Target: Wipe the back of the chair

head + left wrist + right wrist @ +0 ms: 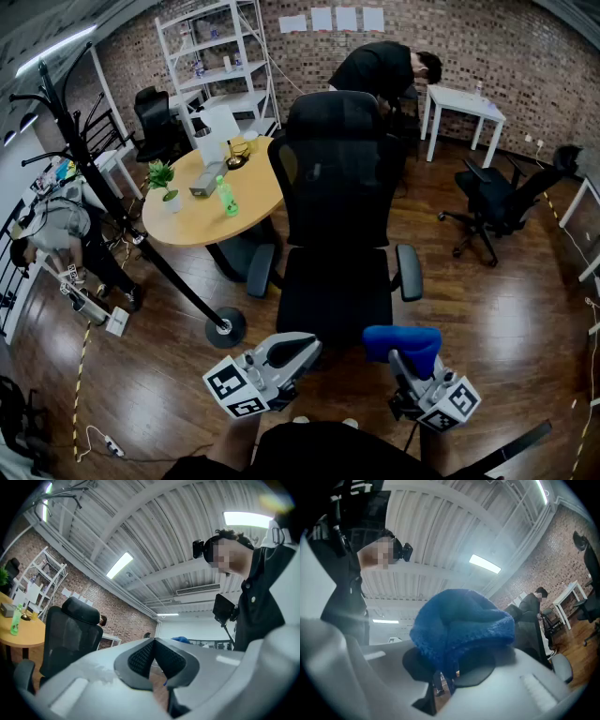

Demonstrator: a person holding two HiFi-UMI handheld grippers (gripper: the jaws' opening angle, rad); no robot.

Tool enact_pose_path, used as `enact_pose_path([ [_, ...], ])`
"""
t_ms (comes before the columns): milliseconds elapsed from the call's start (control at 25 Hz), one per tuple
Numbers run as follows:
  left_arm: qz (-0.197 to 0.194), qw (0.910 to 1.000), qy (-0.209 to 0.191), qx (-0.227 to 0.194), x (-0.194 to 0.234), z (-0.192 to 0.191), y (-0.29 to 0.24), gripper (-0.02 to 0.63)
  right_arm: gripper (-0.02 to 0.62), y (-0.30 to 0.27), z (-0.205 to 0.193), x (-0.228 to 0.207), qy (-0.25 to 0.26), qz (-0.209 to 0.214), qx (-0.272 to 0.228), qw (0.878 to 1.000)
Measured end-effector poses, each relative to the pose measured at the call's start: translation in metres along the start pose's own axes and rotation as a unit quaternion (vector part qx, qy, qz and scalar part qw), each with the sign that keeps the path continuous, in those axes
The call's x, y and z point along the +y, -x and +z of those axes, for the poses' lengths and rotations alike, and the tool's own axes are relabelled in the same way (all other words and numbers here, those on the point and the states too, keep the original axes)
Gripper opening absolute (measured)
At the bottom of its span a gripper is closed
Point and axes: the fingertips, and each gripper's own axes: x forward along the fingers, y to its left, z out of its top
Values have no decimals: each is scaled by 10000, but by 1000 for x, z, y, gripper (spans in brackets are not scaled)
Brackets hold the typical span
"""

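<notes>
A black mesh office chair stands in front of me, its seat towards me and its backrest with headrest beyond. In the left gripper view the chair shows at the left. My right gripper is shut on a blue fluffy cloth, held low just before the seat's front right edge. The cloth fills the middle of the right gripper view. My left gripper is shut with nothing in it, near the seat's front left edge. Both grippers tilt upwards towards the ceiling.
A round wooden table with a plant, a green bottle and a box stands left of the chair. A black coat stand leans at the left. Another black chair sits at the right. A person bends over behind, near a white table.
</notes>
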Motion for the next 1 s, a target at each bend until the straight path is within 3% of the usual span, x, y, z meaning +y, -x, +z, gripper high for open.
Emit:
enact_pose_path([
  [280,181,9998,-73,41,8,-5,-11,5,52,-1,-2,-34,-207,-72,-7,9998],
  [480,296,9996,28,6,44,-7,-7,5,52,-32,-14,-65,-291,-214,130,9993],
  [760,239,9992,146,-277,158,1,-11,5,54,-123,-14,-146,-52,-812,373,9960],
  [1000,-132,9982,256,-533,271,43,-24,5,52,-251,25,-213,499,-1082,319,9924],
])
